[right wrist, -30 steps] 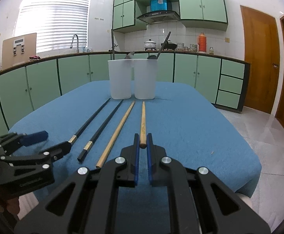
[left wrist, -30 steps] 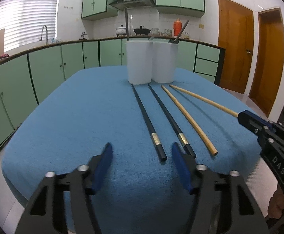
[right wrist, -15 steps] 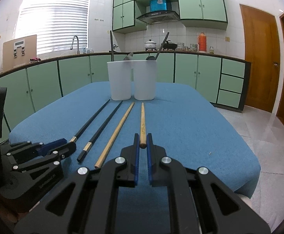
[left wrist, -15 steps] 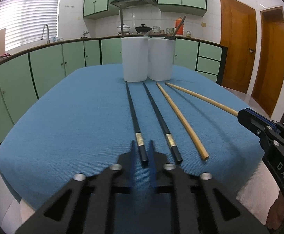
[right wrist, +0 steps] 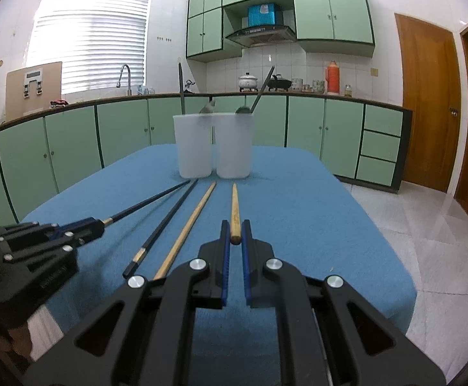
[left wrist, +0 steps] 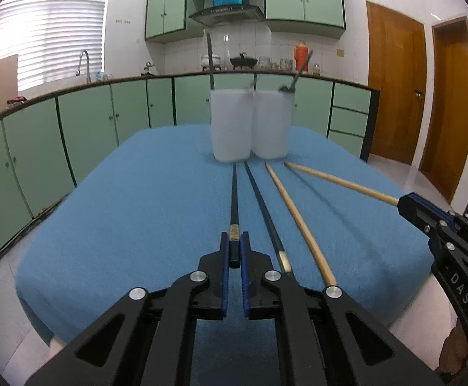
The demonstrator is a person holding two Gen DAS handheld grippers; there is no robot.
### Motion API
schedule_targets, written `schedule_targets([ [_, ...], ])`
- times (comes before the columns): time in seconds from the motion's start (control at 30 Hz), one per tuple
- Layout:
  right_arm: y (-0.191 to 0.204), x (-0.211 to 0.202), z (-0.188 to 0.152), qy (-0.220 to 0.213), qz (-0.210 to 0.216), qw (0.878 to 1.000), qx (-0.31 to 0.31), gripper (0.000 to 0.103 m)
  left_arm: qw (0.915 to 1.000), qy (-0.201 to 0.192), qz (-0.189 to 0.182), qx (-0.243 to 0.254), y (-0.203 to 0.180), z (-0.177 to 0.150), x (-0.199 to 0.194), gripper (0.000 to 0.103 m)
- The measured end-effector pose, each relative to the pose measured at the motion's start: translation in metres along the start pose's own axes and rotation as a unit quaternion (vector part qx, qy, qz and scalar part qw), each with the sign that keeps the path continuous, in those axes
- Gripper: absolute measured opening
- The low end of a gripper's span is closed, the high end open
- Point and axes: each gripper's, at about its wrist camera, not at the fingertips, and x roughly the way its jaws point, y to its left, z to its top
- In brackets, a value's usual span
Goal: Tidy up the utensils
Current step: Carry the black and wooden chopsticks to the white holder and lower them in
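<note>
Left hand-held gripper (left wrist: pixel 234 251), open a second ago, now clamps the black chopstick (left wrist: pixel 234 199); right hand-held gripper (right wrist: pixel 234 235) still pinches the wooden chopstick (right wrist: pixel 234 207), both ready for the cups (right wrist: pixel 213 144).

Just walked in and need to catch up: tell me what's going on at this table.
A person with a gripper in each hand is sorting chopsticks. The left gripper is shut on a black chopstick, the right gripper on a wooden chopstick. One black and one wooden lie loose on the blue cloth. Two white cups already hold utensils.
</note>
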Motion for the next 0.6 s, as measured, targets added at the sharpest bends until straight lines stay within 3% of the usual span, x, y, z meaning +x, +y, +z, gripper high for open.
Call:
schedule_targets([
  [0.33,-0.011,-0.013,0.044,-0.047,0.005,0.999,-0.017,0.006,0.9979,-0.064,0.009,-0.006,0.011,0.045,-0.033,0.006],
  [0.6,-0.023,-0.012,0.094,-0.058,0.025,0.998,-0.01,0.006,0.9942,-0.107,0.003,-0.006,0.017,0.083,-0.047,0.006],
])
